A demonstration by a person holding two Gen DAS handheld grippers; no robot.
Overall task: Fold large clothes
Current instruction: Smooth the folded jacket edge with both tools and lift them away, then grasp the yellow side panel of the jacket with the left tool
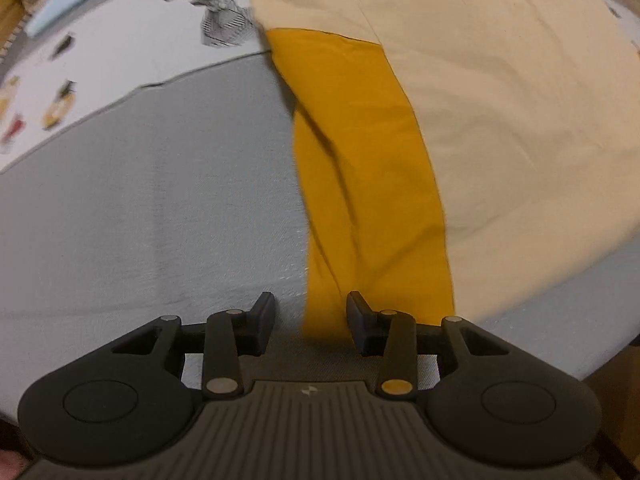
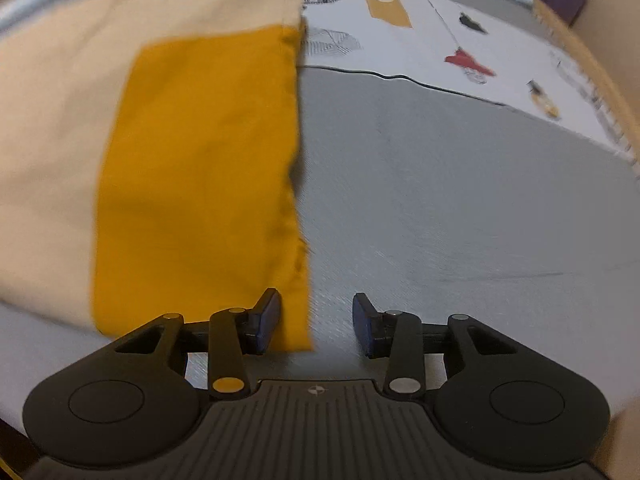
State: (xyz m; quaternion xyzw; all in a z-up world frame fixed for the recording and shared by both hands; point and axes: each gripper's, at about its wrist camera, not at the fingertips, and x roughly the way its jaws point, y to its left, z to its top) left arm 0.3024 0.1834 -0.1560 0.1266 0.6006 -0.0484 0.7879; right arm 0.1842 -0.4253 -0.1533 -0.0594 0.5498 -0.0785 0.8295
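A large cream garment with mustard-yellow sleeves lies on a grey bed cover. In the left wrist view a yellow sleeve runs down to my left gripper, which is open with the sleeve end between its fingers. In the right wrist view the cream body and the other yellow sleeve lie at the left. My right gripper is open, with the sleeve's lower corner just inside its left finger.
A white printed sheet with a deer head and small pictures lies beyond the grey cover. A wooden bed edge runs along the right. The cover's edge drops off at lower right in the left wrist view.
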